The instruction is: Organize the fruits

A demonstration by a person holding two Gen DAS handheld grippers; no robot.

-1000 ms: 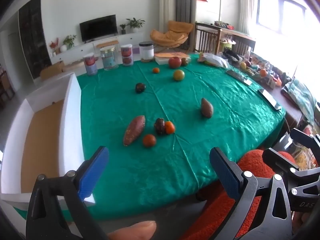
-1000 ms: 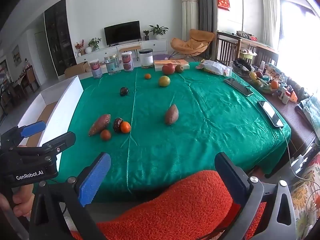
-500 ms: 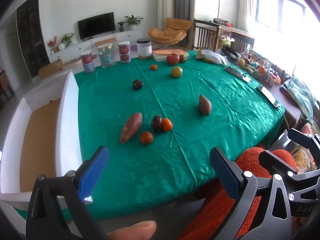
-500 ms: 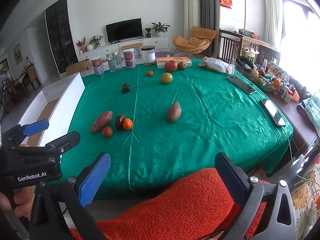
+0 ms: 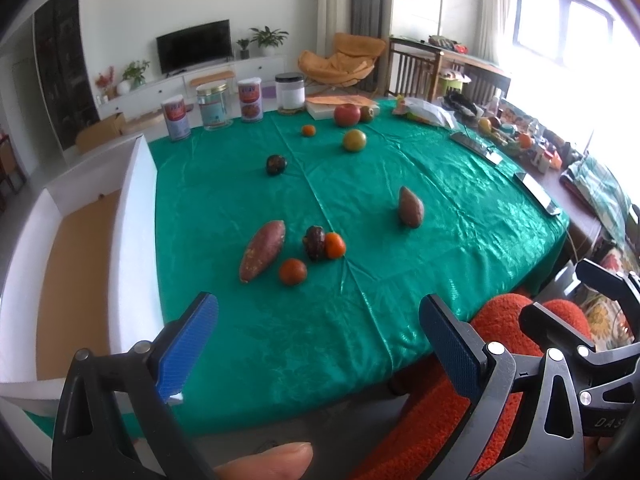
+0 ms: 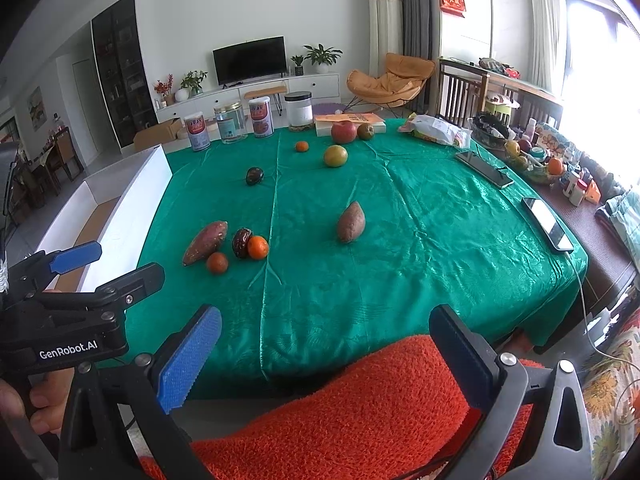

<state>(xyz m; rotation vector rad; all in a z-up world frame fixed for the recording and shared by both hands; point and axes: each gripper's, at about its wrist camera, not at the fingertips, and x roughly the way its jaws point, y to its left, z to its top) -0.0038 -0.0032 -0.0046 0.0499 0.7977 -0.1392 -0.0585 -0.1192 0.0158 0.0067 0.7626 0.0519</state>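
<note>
Both my spread, empty grippers [image 5: 318,344] [image 6: 324,354] edge nearer the green tablecloth [image 5: 440,200]; an orange fuzzy cushion [image 6: 360,408] blocks the near edge.

Black-framed left gripper [image 5: 318,346] and right gripper [image 6: 325,354], blue ridged pads, silver screws, "GenRobot.AI" lettering.

Bright daylight from window [image 5: 568,28] at 2 o'clock, blown out white. Sheen streaks across green tablecloth [image 5: 440,200]. Strong fisheye bending, black vignette at corners. Focus sharp, soft shadows.
</note>
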